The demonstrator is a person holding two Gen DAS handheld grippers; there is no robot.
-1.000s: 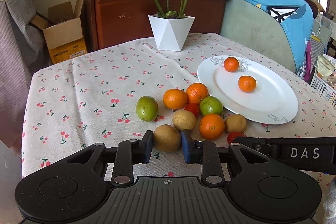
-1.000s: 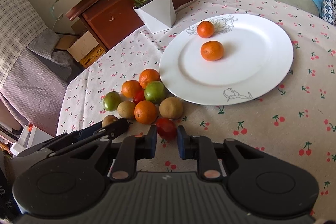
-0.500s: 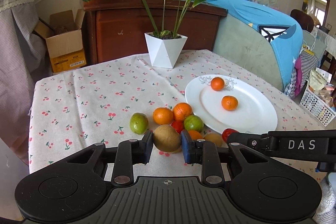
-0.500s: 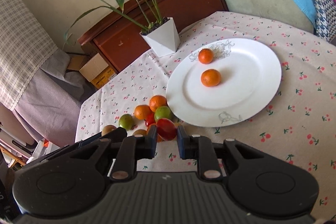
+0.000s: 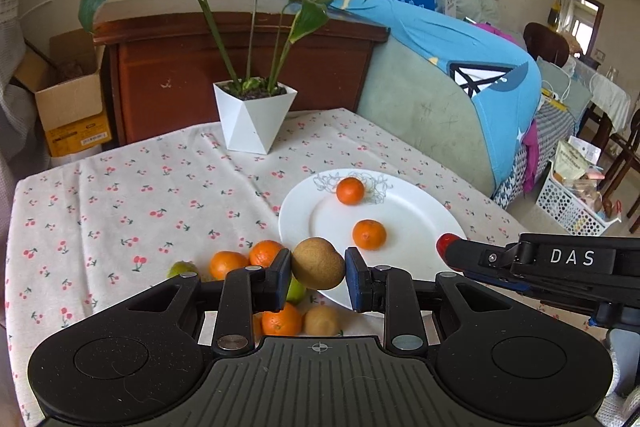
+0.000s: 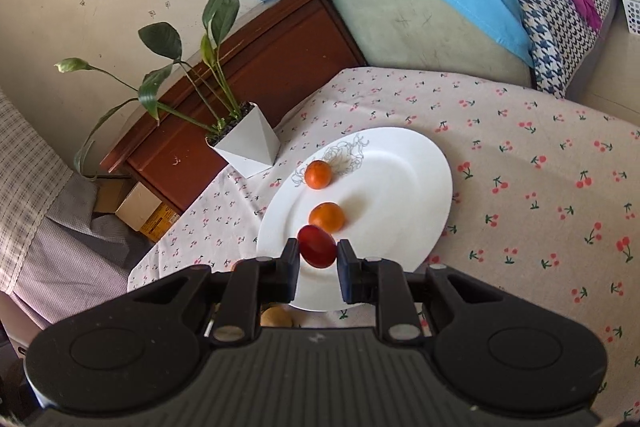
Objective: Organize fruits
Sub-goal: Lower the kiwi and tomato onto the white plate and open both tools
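Note:
My left gripper [image 5: 318, 269] is shut on a brown kiwi-like fruit [image 5: 318, 263], held above the near edge of the white plate [image 5: 420, 227]. My right gripper [image 6: 318, 259] is shut on a small red fruit [image 6: 317, 246], held over the plate [image 6: 400, 187]; it also shows in the left wrist view [image 5: 447, 242]. Two small oranges [image 5: 350, 190] [image 5: 369, 234] lie on the plate. Left of the plate lies a pile of oranges [image 5: 228, 264], green fruits [image 5: 182, 269] and a brown fruit [image 5: 322, 321], partly hidden by my left gripper.
A white pot with a plant [image 5: 254, 121] stands at the back of the cherry-print tablecloth [image 5: 120, 211]. A wooden cabinet [image 5: 240, 67] and a cardboard box [image 5: 68, 107] stand behind the table. A sofa with a blue cover [image 5: 460, 75] is to the right.
Both grippers have lifted their fruits off the table and moved towards the plate. The right gripper now holds the red fruit over the plate.

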